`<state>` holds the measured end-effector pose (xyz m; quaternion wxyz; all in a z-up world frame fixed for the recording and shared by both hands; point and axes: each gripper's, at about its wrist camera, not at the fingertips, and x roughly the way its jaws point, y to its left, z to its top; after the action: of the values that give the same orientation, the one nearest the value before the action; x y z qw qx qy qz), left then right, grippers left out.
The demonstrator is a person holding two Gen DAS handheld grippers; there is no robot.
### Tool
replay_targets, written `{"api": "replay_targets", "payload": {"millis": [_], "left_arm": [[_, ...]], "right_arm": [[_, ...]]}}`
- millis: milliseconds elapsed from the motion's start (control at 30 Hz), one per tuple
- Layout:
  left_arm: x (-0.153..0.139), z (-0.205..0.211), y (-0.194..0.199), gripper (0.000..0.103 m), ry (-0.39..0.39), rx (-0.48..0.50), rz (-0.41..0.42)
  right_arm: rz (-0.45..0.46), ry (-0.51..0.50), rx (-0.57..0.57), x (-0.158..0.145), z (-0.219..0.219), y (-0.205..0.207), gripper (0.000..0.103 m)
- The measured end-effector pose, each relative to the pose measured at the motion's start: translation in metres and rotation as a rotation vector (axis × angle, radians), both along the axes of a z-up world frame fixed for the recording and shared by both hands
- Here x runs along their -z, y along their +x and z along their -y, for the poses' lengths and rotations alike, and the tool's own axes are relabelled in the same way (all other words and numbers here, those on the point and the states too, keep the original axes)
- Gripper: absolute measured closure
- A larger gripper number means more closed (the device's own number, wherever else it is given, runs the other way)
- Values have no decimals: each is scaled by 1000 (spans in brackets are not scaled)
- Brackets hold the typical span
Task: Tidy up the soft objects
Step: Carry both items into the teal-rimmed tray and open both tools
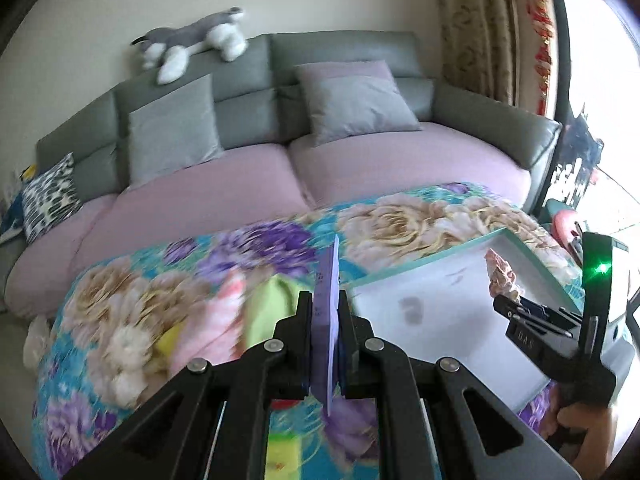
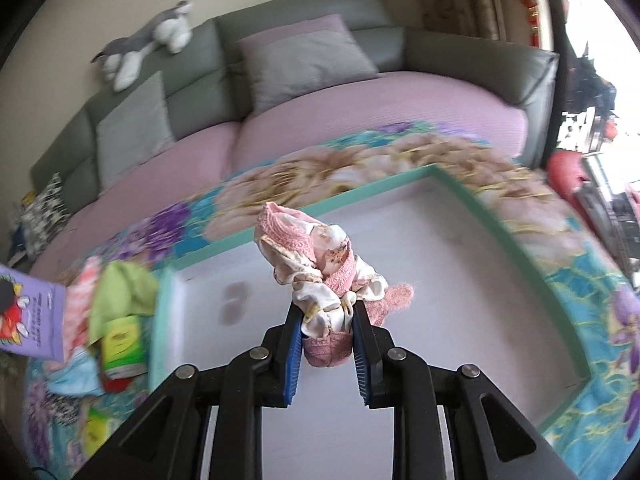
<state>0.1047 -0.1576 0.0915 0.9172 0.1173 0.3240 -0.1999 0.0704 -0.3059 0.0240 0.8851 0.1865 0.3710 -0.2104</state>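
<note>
Pink lace and floral cream cloth, a bunched soft garment (image 2: 316, 264), stands up out of the right tongs (image 2: 326, 344), whose blue-padded jaws are pinched on its lower folds; it hangs in the air above the white floor of the teal-rimmed tray (image 2: 516, 240), not yet resting on it. To finish this step well, I would lower the bundle until its bottom meets the tray floor before letting the jaws part, since a crumpled, springy thing like this would likely flop or unroll if dropped from height. Setting it toward a corner or wall of the tray would leave room for the rest. A loose pink tail sticks out to the right of the jaws, and it could snag on a pad as they spread, so drawing straight back along the fingers seems wise. The left tongs (image 1: 326, 340) are clamped on a thin purple packet (image 1: 329, 320) held edge-on, upright, above the flowered cloth over the tabletop (image 1: 400, 216); it should wait clear of the tray until the right side is free. Left of the tray lies the unsorted heap: a lime-green cloth (image 2: 120, 292), a pink cloth (image 2: 80, 300), a light blue piece (image 2: 76, 376) and a green packet (image 2: 120, 344). Beyond is a sofa (image 1: 340, 52) with a plush dog (image 1: 192, 40) on its back.
</note>
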Motion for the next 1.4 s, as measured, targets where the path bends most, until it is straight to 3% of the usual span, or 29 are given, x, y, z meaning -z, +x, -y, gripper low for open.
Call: {"api": "replay_targets", "payload": {"millis": [467,567,733,933,1000,1067,1167,1267,1333,1400], "left_arm": [[44,107,33,93,-21,96,-22],[56,116,43,93,-83,115,-105],[69,126,47,92,-137,130,-164],[75,125,49,90,-130,106,-193],[74,122,50,77,-119,94,-193],[73,119,50,42,-108,73,-188],[72,112,52,40,-116,49,-195],[72,107,53,33,-105,29,-212],[71,102,52,28,-103,13,-212],[70,97,51,25,-98,-3,-206]], "right_arm": [[-47,-49,169,10,42,-20,78],[-56,-37,180,14,46,-20,78],[-62,-43,178,15,48,-19,77],[-72,-38,181,16,48,-18,77],[-78,-42,180,17,48,-17,77],[-84,-41,179,17,48,-16,76],[-87,-35,187,18,50,-17,68],[-90,-37,194,18,50,-17,50],[-85,-35,193,17,50,-18,49],[-86,-36,188,17,49,-17,41]]}}
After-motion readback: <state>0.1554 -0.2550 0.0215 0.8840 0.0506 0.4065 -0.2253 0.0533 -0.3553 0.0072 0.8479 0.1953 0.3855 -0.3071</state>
